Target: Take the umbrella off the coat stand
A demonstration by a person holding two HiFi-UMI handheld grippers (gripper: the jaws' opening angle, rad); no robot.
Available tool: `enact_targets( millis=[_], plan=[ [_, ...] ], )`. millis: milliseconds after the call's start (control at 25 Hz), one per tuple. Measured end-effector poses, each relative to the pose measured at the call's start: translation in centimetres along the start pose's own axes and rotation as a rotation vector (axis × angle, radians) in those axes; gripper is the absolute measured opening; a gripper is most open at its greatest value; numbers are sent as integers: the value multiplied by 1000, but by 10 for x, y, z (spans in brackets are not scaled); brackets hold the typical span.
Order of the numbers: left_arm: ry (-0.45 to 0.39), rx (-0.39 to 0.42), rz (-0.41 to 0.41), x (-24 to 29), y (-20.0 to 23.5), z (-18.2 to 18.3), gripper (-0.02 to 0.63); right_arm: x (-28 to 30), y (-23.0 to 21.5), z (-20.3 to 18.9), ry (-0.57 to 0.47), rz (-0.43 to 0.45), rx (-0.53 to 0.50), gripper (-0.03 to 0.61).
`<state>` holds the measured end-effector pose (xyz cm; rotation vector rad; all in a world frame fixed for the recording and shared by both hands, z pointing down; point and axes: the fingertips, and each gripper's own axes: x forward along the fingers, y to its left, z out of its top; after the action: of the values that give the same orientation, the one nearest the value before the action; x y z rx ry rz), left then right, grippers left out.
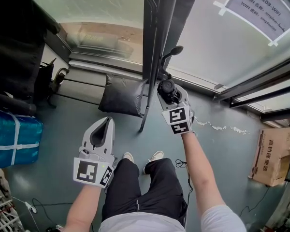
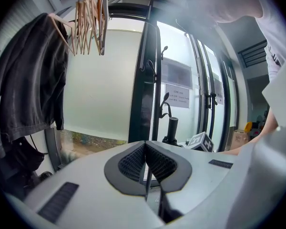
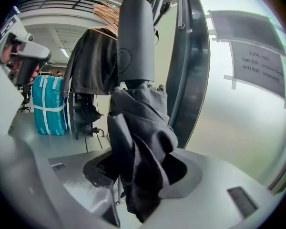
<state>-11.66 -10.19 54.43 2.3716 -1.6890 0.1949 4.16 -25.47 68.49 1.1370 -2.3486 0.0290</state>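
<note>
You wear a pale grey shirt (image 1: pixel 135 224) with short sleeves (image 1: pixel 224 219), black trousers (image 1: pixel 150 187) and white shoes (image 1: pixel 156 155). Your left claw (image 1: pixel 106 123) and right claw (image 1: pixel 167 88) have smooth, pale grey shells. Each one carries a cube (image 1: pixel 93 172) with black-and-white square marks. The pads (image 2: pixel 133 163) inside are black and bumpy. Small dark strips (image 2: pixel 57 202) sit in the shells.

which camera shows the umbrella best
The right gripper view: the umbrella fills the middle, its folded cloth clamped between the jaws. The head view shows only its handle end from above; the left gripper view shows it small and distant.
</note>
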Motion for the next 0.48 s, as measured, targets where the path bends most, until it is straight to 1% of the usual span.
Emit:
enact_targets(
  millis=[160,320,480],
  plan=[
    [2,-5,7,-3,-1,4,23,-5,-6,12,-17,-9,-12,235],
    [17,-14,19,-7,0,6,23,-11,-6,20,-23,-16,-5,235],
    [25,-16,22,-9,-2,15,23,-19,-9,29,-24,-20,5,235]
  ],
)
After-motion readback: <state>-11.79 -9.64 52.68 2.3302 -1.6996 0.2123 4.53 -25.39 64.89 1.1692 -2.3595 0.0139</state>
